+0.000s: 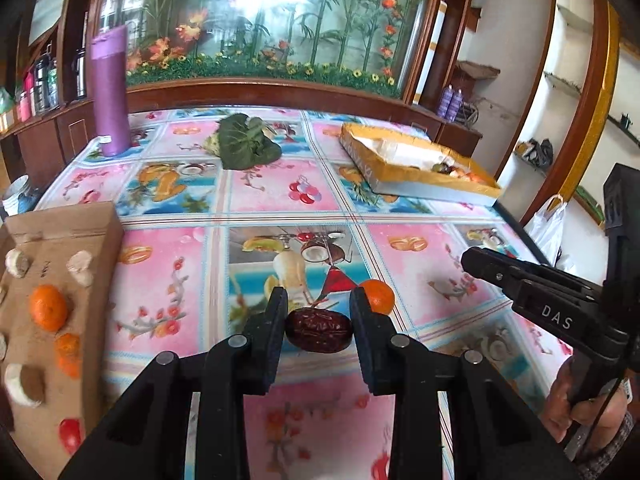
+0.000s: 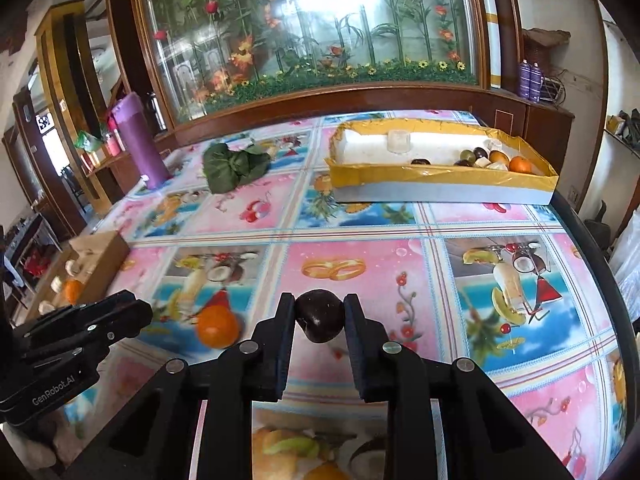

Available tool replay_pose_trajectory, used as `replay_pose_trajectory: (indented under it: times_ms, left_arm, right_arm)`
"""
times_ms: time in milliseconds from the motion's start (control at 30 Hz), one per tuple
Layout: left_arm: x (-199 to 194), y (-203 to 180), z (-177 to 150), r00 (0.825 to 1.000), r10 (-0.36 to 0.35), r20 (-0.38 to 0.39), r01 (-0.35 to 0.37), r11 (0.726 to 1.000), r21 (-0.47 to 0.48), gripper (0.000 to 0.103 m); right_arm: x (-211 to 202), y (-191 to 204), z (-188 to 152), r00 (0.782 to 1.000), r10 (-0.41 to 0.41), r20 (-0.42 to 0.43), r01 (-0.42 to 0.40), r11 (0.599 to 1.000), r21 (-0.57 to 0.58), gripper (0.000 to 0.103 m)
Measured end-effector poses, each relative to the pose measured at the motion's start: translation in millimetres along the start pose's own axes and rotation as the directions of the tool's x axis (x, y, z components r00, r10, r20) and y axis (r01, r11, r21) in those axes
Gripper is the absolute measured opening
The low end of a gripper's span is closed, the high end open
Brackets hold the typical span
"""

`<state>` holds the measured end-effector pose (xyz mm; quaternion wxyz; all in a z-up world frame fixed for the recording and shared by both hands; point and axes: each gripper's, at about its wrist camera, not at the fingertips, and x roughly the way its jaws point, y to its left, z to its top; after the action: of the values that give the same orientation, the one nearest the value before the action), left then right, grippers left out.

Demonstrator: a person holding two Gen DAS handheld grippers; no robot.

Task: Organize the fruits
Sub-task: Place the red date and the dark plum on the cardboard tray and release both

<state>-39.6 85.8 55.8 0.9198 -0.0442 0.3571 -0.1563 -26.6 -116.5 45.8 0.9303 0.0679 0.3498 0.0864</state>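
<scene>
My left gripper [image 1: 319,312] is shut on a wrinkled red date [image 1: 319,330], held just above the tablecloth. A small orange [image 1: 377,296] lies on the table right behind its right finger; it also shows in the right wrist view [image 2: 218,327]. My right gripper [image 2: 319,312] is shut on a dark brown chestnut [image 2: 320,318], held above the table. A yellow-rimmed tray [image 2: 440,178] at the far right holds several fruits. A brown cardboard sheet [image 1: 60,280] at the left carries oranges, mushrooms and a red fruit.
A purple bottle [image 1: 109,92] stands at the far left of the table. A green leafy vegetable [image 1: 244,142] lies at the back middle. A wooden cabinet with a flower-painted glass panel [image 1: 260,20] runs behind the table. The table's right edge [image 2: 592,240] is close.
</scene>
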Motion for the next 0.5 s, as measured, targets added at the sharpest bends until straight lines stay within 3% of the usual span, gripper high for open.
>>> replay_pose_trajectory:
  times_ms: [167, 267, 400, 500]
  left_arm:
    - [-49, 34, -4, 0.998, 0.049, 0.034, -0.046, 0.996, -0.073, 0.031]
    - [-78, 65, -10, 0.99, 0.134, 0.046, -0.127, 0.984, -0.125, 0.031]
    - [-103, 112, -27, 0.955, 0.298, 0.011, -0.291, 0.94, -0.177, 0.031]
    - [-115, 142, -40, 0.933, 0.358, -0.026, -0.355, 0.909, -0.218, 0.031]
  right_arm:
    - [-16, 37, 2, 0.997, 0.077, -0.007, -0.077, 0.996, -0.035, 0.027]
    - [-20, 68, 2, 0.99, 0.14, -0.021, -0.141, 0.988, -0.063, 0.027]
    - [-21, 117, -5, 0.972, 0.228, -0.053, -0.233, 0.965, -0.117, 0.027]
    - [-18, 159, -14, 0.952, 0.291, -0.097, -0.304, 0.939, -0.163, 0.027]
